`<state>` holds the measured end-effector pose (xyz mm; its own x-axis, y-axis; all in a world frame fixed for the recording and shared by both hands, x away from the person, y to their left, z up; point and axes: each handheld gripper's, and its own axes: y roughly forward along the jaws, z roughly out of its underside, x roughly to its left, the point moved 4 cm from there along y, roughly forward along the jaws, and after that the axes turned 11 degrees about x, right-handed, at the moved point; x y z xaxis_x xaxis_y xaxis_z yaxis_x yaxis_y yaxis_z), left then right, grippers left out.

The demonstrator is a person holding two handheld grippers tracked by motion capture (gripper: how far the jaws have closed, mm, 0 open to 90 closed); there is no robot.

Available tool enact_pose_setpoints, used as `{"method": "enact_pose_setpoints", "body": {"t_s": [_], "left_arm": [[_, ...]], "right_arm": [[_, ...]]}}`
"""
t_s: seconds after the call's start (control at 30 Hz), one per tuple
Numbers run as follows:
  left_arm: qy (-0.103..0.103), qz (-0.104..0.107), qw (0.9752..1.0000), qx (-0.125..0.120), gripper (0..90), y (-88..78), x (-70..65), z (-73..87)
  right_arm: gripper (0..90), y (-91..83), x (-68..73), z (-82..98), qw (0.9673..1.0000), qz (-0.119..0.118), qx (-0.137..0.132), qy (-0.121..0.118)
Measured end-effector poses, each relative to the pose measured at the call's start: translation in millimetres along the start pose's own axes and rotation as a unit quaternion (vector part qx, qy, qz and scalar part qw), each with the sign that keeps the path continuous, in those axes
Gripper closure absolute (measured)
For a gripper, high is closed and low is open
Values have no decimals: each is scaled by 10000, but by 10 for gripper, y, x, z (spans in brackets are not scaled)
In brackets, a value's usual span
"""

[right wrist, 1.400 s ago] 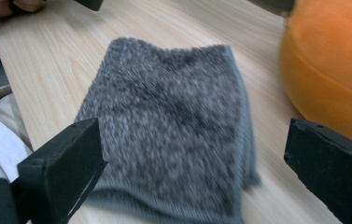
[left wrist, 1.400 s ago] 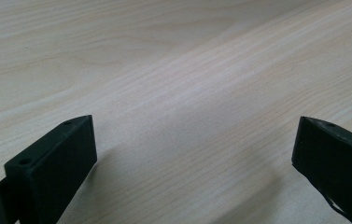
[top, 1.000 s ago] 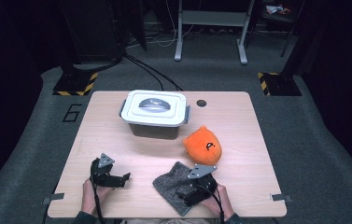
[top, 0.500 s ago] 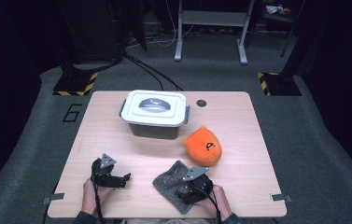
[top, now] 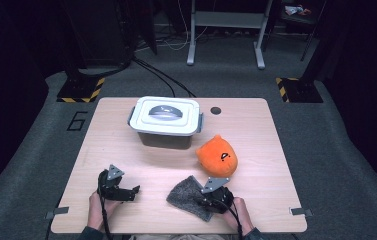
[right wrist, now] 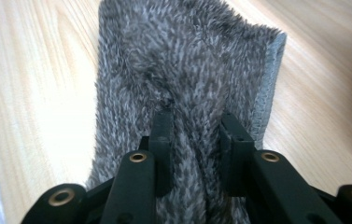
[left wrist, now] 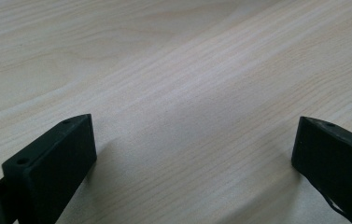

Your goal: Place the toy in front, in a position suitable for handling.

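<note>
Jaws on your right gripper (right wrist: pixel 195 135) have just been closing and now pinch a fold of the grey cloth (right wrist: pixel 187 60), which stretches ahead of them; your left gripper (left wrist: pixel 192 158) gapes wide over bare table (left wrist: pixel 173 70).

The wooden table (top: pixel 126 150) has open room along its left side and across the right third of the frame. At upper centre a lidded white container (top: pixel 165 120) blocks the way toward the far edge. Just right of centre an orange plush toy (top: pixel 217 157) stands between the container and the grey fuzzy cloth (top: pixel 188 196) at lower centre. A clear lane runs between container and lower-left corner. In the left gripper view, bare wood lies ahead.
</note>
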<state>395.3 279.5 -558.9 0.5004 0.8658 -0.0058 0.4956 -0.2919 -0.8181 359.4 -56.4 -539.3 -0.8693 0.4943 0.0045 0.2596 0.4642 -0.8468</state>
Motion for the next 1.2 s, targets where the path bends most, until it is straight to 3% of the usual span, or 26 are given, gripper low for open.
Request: {"method": "enact_pose_setpoints", "body": {"t_s": [0.43,0.57,1.2], "left_arm": [[-14,-8,10000,-6,0,0,3,-1],[-12,-9,10000,-4,0,0,3,-1],[-5,-5,10000,-1,0,1,3,-1]], "right_arm": [[706,-237,-79,210,9998,-11,3,197],[706,-292,-108,277,9998,49,59,169],[706,-559,-268,674,9973,405,342,507]]}}
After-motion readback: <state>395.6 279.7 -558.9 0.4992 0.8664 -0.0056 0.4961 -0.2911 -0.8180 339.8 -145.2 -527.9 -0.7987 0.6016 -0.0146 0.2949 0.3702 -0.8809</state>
